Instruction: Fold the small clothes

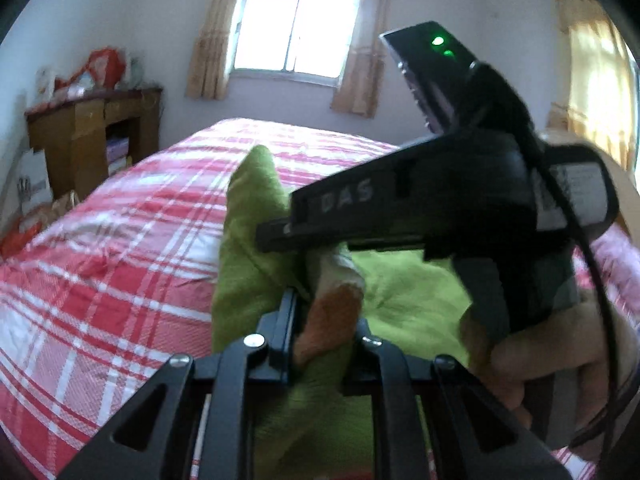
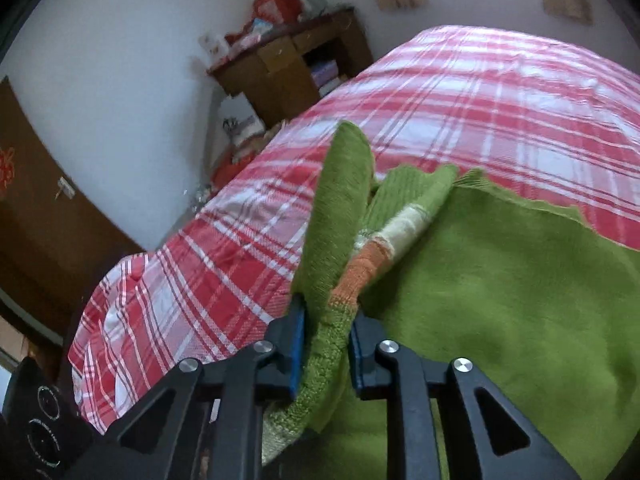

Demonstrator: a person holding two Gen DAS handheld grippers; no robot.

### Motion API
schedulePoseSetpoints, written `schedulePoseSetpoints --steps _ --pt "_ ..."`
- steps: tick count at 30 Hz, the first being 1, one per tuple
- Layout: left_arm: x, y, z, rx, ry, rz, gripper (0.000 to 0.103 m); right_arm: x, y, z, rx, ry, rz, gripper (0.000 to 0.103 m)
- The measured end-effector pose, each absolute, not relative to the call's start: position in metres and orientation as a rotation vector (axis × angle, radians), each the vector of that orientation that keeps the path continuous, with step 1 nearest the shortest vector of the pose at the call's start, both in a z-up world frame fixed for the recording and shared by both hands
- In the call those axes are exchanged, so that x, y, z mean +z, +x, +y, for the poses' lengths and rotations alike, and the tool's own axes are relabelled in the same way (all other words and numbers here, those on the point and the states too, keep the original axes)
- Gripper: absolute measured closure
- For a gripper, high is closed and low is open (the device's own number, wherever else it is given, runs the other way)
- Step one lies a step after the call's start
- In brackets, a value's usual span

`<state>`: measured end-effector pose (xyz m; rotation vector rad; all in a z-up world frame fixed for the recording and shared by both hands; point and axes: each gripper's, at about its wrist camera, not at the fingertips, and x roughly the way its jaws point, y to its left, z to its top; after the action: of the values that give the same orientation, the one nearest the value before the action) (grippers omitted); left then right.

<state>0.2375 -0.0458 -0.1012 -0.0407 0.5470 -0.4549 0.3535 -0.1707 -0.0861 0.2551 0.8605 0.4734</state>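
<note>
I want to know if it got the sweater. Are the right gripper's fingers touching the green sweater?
Touching. The right wrist view shows the right gripper with its blue-padded fingers pinched on the green sweater, near its orange and white stripes.

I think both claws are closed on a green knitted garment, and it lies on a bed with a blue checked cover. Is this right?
Not quite. The bed cover is red and white checked, not blue, as the right wrist view shows. The rest holds: the left claw and right claw are both closed on the green knitted garment.
</note>
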Motion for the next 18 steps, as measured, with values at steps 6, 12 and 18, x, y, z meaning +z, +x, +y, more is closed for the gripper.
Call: schedulePoseSetpoints --steps 6,12,18 --pt "-0.086 0.208 -0.093 -0.55 0.069 0.515 0.091 -0.077 0.316 -0.232 0.415 0.321 0.803 0.089" --pt "-0.101 0.194 -0.143 -0.629 0.165 0.557 0.092 -0.111 0.287 -0.303 0.324 0.473 0.839 0.089" --pt "-0.106 0.2 -0.149 -0.619 0.193 0.605 0.092 -0.142 0.279 -0.327 0.339 0.608 0.823 0.09"
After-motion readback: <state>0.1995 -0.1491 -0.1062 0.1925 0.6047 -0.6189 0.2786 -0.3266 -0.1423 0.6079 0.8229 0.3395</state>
